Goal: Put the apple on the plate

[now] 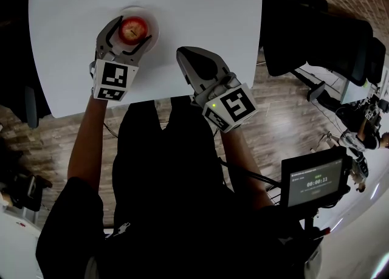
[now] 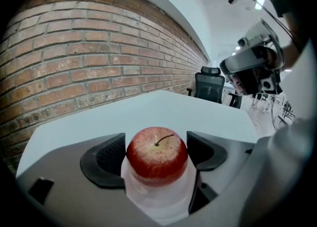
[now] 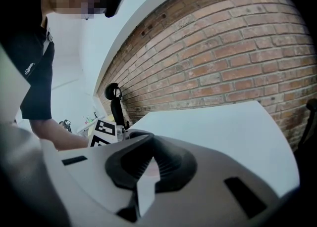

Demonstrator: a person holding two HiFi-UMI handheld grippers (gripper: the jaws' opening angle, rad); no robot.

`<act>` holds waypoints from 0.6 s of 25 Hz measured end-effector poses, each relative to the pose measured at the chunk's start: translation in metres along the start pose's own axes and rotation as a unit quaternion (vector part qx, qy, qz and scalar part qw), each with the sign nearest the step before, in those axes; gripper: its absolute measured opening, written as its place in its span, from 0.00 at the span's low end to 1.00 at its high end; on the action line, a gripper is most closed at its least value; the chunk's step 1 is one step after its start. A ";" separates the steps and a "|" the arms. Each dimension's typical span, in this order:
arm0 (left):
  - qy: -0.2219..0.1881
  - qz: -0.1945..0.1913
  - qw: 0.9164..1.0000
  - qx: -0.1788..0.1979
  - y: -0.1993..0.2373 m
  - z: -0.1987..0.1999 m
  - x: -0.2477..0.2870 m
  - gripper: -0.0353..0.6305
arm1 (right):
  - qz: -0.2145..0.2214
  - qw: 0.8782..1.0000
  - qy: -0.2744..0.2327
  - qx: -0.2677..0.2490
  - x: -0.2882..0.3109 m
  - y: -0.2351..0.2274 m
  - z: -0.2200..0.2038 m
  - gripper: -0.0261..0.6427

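Between your left gripper (image 1: 131, 32) jaws: apple (image 2: 157, 153), pads against both sides, already sat on plate (image 1: 153, 24). Placement looked done; release and pull-back left. Right gripper (image 1: 185, 58) closed, empty, alongside.

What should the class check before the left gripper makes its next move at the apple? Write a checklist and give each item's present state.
1. Apple on the plate: ok. It sits on the plate with its stem up.
2. Left gripper free of the apple: not ok. Its pads appear to lie against both sides, so it should open before pulling back.
3. Plate clear of the table edges: ok.
4. Right gripper out of the way: ok. It is shut, empty and off to the plate's side.
5. Apple will sit steady once let go: cannot tell.
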State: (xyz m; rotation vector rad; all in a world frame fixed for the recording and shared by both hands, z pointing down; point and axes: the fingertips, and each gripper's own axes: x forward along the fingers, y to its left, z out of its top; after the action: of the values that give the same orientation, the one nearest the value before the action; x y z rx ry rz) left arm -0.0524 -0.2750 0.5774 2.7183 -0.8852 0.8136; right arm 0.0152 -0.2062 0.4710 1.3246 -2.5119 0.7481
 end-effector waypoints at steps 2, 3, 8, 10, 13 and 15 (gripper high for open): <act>0.003 -0.001 1.000 0.010 0.002 -0.002 0.002 0.62 | -0.001 1.000 -0.002 0.001 0.000 0.000 0.000 0.04; 0.005 -0.002 1.000 0.012 0.002 -0.002 0.002 0.62 | -0.001 1.000 -0.001 0.001 -0.001 0.000 0.000 0.04; 0.010 -0.006 1.000 0.013 0.003 -0.003 0.003 0.63 | -0.003 1.000 -0.001 0.001 -0.001 -0.002 0.000 0.04; 0.012 -0.007 1.000 0.015 0.004 -0.004 0.003 0.63 | -0.003 1.000 -0.001 0.001 -0.001 -0.002 0.000 0.04; 0.013 -0.008 1.000 0.018 0.004 -0.004 0.003 0.63 | -0.003 1.000 -0.001 0.000 -0.002 -0.002 -0.001 0.04; 0.013 -0.010 1.000 0.018 0.003 -0.004 0.003 0.63 | -0.005 1.000 0.000 0.003 -0.002 -0.002 -0.002 0.05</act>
State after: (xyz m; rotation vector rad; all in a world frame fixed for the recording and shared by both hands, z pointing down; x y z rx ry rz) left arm -0.0540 -0.2776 0.5825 2.7358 -0.8460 0.8676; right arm 0.0183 -0.2049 0.4722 1.3375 -2.5038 0.7549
